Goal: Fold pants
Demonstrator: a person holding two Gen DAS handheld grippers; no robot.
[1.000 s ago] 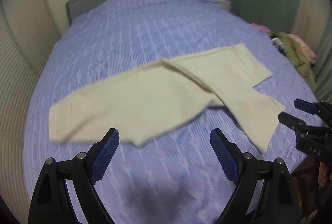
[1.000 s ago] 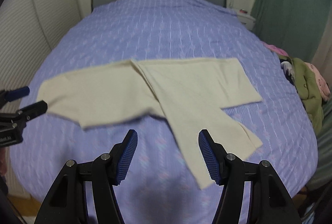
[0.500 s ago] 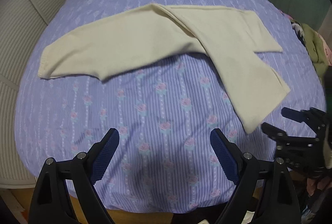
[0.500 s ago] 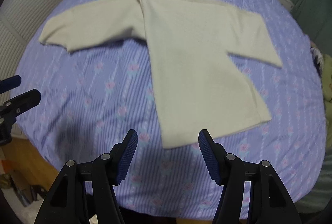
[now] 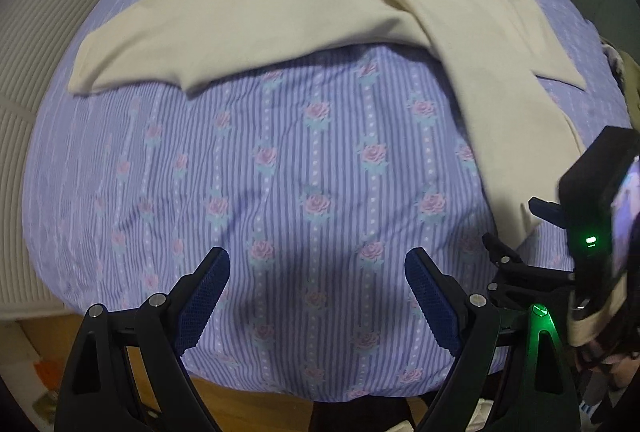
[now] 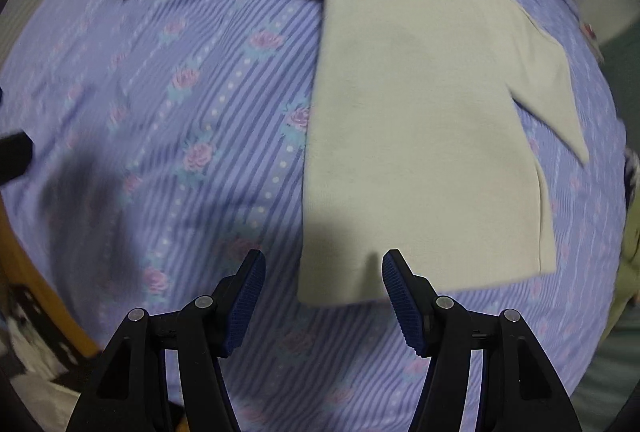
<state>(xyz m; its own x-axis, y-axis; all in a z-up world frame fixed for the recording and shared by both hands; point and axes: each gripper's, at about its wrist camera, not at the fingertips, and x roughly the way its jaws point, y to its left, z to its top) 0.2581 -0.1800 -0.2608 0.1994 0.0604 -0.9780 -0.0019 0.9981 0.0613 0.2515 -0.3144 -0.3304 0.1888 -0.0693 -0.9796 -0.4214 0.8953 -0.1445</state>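
The left claw (image 5: 316, 288) points steeply down at the bed, its blue-padded fingers (image 5: 204, 292) spread wide with nothing between them but striped sheet. Below its tips lies the near edge of the bed (image 5: 280, 160), covered in a lilac sheet with fine stripes and rows of pink roses; a strip of wooden floor shows under that edge. The claw's shadow falls on the sheet just ahead of the fingers.

The right claw (image 6: 324, 292) also points down, its fingers parted to a middling gap and clamped on nothing. Between and just beyond its tips lies the hem of one leg of the cream pants (image 6: 420, 136); the cloth lies flat on the sheet and whether the pads touch it cannot be told. A shadow crosses that hem.

The pants are spread out on the bed in a wide V. In the left wrist view the pants (image 5: 280, 8) show one leg running out to the left, well apart from the left claw, and the other leg slanting down to the right, where its end lies beside the right claw (image 5: 516, 236), seen there from the side with a green light glowing on its body. The waist part lies at the far side, toward the middle of the bed.

A ribbed white wall (image 5: 36, 44) stands along the left side of the bed.
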